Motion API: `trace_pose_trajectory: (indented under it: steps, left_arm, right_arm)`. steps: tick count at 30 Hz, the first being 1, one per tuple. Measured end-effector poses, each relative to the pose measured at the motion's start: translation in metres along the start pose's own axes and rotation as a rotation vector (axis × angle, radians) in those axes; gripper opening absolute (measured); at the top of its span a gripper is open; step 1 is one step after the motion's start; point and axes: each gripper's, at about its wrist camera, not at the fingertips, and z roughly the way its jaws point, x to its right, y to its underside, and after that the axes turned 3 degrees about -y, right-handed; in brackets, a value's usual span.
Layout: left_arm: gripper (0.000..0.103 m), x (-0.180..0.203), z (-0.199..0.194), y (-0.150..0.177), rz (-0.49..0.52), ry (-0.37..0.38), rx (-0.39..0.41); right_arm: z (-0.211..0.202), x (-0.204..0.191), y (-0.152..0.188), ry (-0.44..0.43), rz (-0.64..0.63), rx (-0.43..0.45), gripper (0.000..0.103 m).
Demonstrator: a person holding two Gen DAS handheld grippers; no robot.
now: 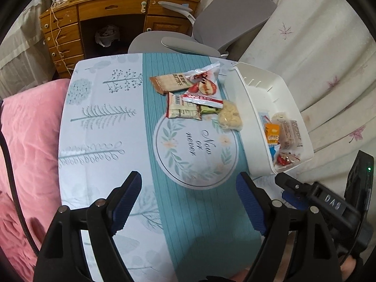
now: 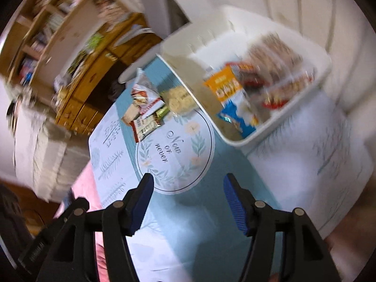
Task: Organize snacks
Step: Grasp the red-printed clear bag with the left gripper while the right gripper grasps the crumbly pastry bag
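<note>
A small heap of snack packets [image 1: 192, 94] lies on the teal stripe of the table: a brown cracker pack [image 1: 170, 83], an apple-print bag [image 1: 204, 82], a white barcode packet [image 1: 182, 110] and a clear bag of pale puffs [image 1: 230, 115]. To the right stands a white bin [image 1: 249, 108] holding several snacks, among them an orange packet [image 1: 272, 132]. My left gripper [image 1: 188, 188] hovers open over the round "Now or never" print, nothing between its blue pads. My right gripper [image 2: 188, 189] is open and empty too, below the bin [image 2: 188, 69] and heap [image 2: 148, 108] in its blurred view.
A wooden desk [image 1: 112, 11] with drawers and a grey chair [image 1: 223, 23] stand beyond the table's far edge. A pink blanket [image 1: 28, 129] lies off the left edge. White floral curtain fabric [image 1: 317, 58] hangs behind the bin. The right gripper's body [image 1: 329, 202] shows beside my left one.
</note>
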Motion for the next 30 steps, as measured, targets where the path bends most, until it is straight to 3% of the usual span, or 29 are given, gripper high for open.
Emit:
trace_pose_trajectory:
  steps: [3,7,11,21,30]
  left_arm:
    - [0.083,-0.005,0.004,-0.014,0.029,0.006,-0.009]
    - [0.086,-0.005,0.007,-0.035,0.081,0.017,0.000]
    - [0.088,-0.002,0.014,-0.058,0.119,0.018,0.018]
    - [0.090,0.012,0.058,-0.123,0.205,0.038,0.028]
    - [0.090,0.016,0.129,-0.156,0.194,0.099,-0.044]
  right_arm:
    - [0.010,0.004,-0.003,-0.016,0.147,-0.043,0.074]
    - [0.019,0.003,-0.011,-0.030,0.272,-0.067,0.076]
    - [0.032,0.002,-0.025,-0.083,0.440,-0.081,0.087]
    - [0.073,-0.015,-0.066,-0.105,0.701,-0.025,0.089]
    - [0.120,-0.009,-0.090,-0.076,0.857,0.025,0.089]
